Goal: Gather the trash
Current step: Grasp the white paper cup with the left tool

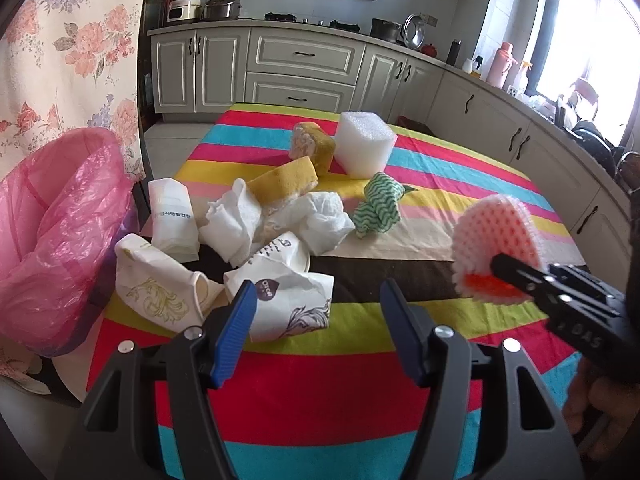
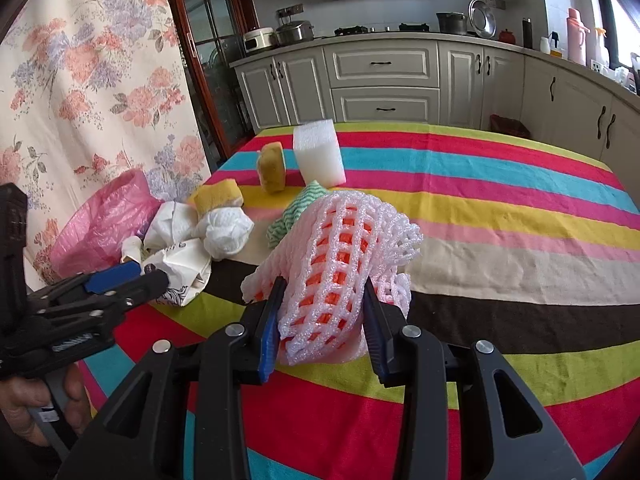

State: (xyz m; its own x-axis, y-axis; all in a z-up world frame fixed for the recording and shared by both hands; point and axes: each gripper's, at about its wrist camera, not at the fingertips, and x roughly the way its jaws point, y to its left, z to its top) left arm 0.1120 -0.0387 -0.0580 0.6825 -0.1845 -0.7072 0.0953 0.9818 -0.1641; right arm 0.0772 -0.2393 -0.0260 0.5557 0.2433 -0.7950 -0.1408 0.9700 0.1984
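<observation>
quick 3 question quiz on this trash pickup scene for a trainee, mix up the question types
1. True or false: the right gripper is shut on the foam fruit net.
2. What is between the pads of the left gripper? A) a tissue B) nothing C) a sponge
3. Fill in: the white foam block stands on the striped tablecloth beside a yellow ____.

Key:
1. True; its pads press the net from both sides.
2. B; it is open above the tablecloth, near the crumpled paper wrappers.
3. sponge
</observation>
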